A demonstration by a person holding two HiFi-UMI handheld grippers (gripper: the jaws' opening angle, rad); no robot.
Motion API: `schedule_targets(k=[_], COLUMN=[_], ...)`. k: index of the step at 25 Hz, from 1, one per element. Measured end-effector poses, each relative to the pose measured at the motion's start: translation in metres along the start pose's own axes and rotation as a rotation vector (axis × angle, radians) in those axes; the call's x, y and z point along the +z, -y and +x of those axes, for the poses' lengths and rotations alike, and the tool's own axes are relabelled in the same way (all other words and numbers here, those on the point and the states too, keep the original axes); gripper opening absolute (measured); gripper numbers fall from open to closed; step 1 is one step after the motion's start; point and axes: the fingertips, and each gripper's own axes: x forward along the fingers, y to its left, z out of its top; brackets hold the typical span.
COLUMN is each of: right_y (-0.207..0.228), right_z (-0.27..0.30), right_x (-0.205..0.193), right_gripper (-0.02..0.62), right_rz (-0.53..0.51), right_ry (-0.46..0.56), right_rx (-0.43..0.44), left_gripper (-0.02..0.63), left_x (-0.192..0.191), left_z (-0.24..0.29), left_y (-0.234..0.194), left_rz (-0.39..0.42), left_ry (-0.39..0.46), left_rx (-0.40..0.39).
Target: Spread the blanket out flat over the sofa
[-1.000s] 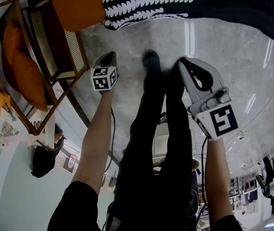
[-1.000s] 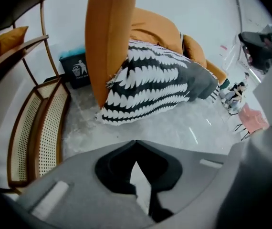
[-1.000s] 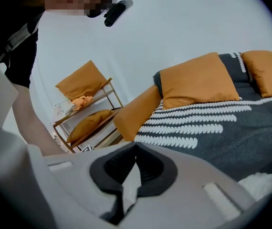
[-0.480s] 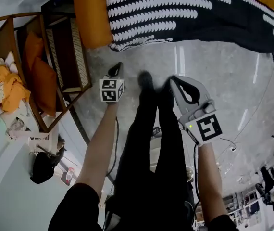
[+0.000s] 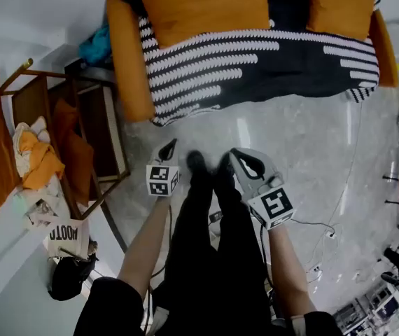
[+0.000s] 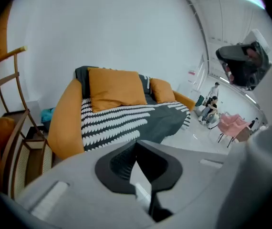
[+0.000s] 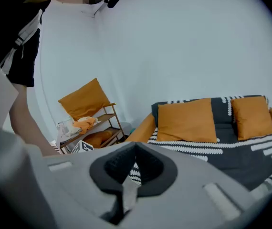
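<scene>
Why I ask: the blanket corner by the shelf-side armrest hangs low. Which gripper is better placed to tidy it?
Left, probably. The left gripper sits nearer the blanket corner beside the shelf-side armrest; the right gripper is further along. Both are shut, empty and short of the sofa.

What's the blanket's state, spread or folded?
Spread: the blanket covers the sofa seat, its edge draping over the front; two cushions sit on it.

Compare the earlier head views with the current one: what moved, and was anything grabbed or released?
The person has straightened up, raising the left hand-held gripper and the right hand-held gripper; the whole sofa now shows. Nothing was taken or let go: both stay shut and empty. The blanket stays spread over the sofa.
</scene>
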Motion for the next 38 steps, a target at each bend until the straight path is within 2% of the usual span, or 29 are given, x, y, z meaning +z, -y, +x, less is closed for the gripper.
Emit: schedule_targets(k=[8, 13, 20, 27, 38], right_y=[-0.004, 0.009, 0.039, 0.092, 0.2], right_z=[-0.07, -0.119, -0.183, -0.22, -0.259], right_x=[0.05, 0.073, 0.098, 0.109, 0.152], right_gripper=[0.003, 0.003, 0.003, 0.002, 0.002], right_rz=[0.002, 0.014, 0.088, 0.109, 0.103], right_ry=[0.064, 0.117, 0.219, 0.271, 0.3], right_rx=[-0.131, -0.229, -0.298, -0.276, -0.194], left_gripper=[0.009, 0.009, 0.009, 0.009, 0.009], left_x=[0.088, 0.148, 0.215, 0.272, 0.378], left_z=[-0.059, -0.087, -0.115, -0.107, -0.07], left_y=[0.055, 0.091, 0.16, 0.228, 0.321], left_rz=[-0.014, 0.069, 0.146, 0.181, 0.175], left_ry=[0.131, 0.183, 0.231, 0.278, 0.366], left_rx=[-0.093, -0.168, -0.281, -0.332, -0.31])
